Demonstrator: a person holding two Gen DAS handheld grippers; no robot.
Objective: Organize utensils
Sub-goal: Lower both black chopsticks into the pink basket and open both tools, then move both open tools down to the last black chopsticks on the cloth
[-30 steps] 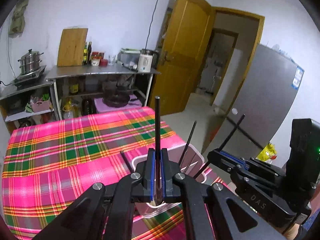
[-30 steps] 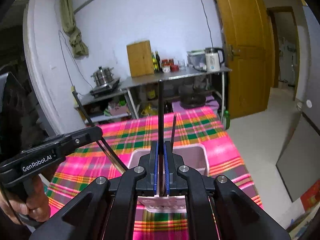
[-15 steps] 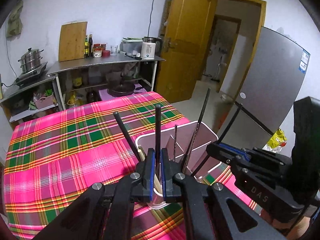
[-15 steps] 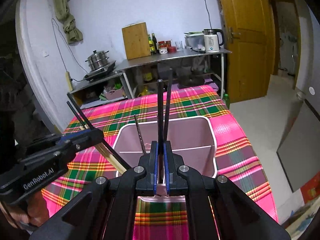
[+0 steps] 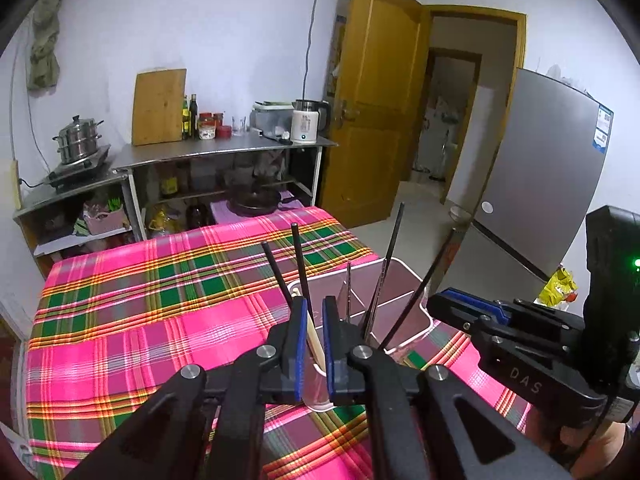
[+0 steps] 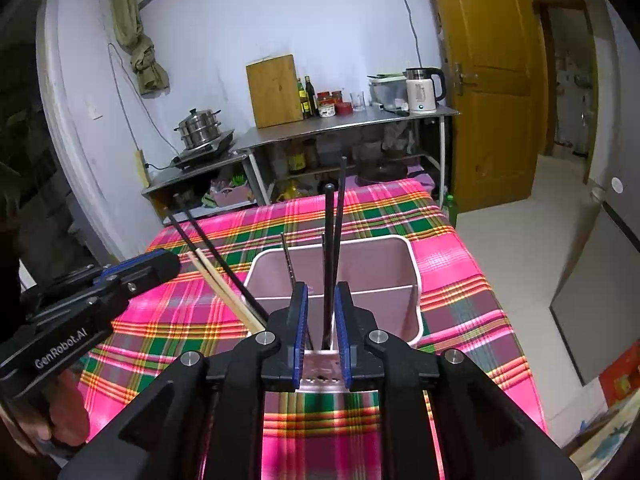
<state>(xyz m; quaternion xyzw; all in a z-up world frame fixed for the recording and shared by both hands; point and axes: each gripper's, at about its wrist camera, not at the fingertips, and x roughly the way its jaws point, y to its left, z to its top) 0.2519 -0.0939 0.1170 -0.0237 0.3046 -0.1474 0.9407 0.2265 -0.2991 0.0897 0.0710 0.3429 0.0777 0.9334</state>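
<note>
**Right fingers let go of a chopstick over the holder; left fingers nearly closed**

Where the right gripper [image 6: 321, 292] hangs over the near edge of the pink utensil holder [image 6: 412, 280], its jaws have just been opening. They now stand a modest way apart, and a black chopstick [image 6: 328, 240] stands upright in the gap, with space visible on both sides, so neither of the blue pads [image 6: 302, 312] presses on it. Its lower end drops into the near part of the holder, on the near side of the divider. A second black chopstick [image 6: 339, 208] leans just right of it, and a thin metal pair [image 6: 288, 256] stands a little to the left, in the far part.

The left gripper [image 5: 313, 308] sits at the holder's left end with its jaws drawn almost together, leaving only a narrow slit. A pale wooden chopstick [image 5: 316, 340] shows through that slit; whether the pads touch it cannot be told. Two more black chopsticks [image 5: 300, 264] lean up and away to the left just beyond the left finger. The right wrist view shows them clear of the left gripper's tip.

The holder rests near the right edge of the plaid tablecloth [image 5: 140, 320].
</note>
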